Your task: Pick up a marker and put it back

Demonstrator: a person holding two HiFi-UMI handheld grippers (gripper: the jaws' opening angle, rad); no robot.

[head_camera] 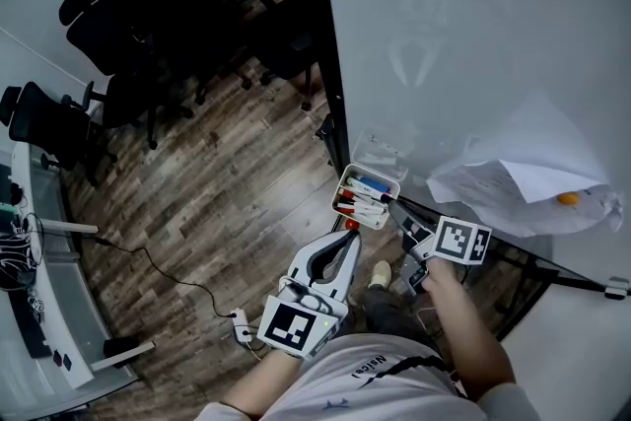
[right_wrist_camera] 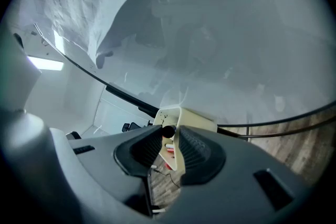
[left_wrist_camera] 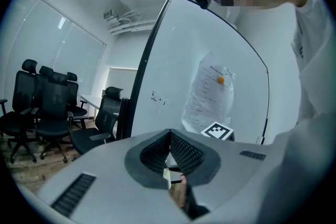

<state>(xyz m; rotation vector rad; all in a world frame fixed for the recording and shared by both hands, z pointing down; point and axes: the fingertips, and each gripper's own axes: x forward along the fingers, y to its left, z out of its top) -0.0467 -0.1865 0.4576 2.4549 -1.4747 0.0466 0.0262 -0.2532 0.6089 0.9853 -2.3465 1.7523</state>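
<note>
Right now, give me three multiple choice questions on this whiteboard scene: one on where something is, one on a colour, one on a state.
1. Where is the marker tray?
A on the floor
B at the whiteboard's lower edge
C on a chair

2. What colour is the magnet on the paper?
A green
B purple
C orange

3. How do the left gripper's fingers stand?
A together, with nothing between them
B wide apart
C closed on the paper

Answers:
1 B: the head view shows the tray against the board, above the floor.
2 C: the small round magnet is orange.
3 A: in the left gripper view the fingers meet at their tips and hold nothing.
</note>
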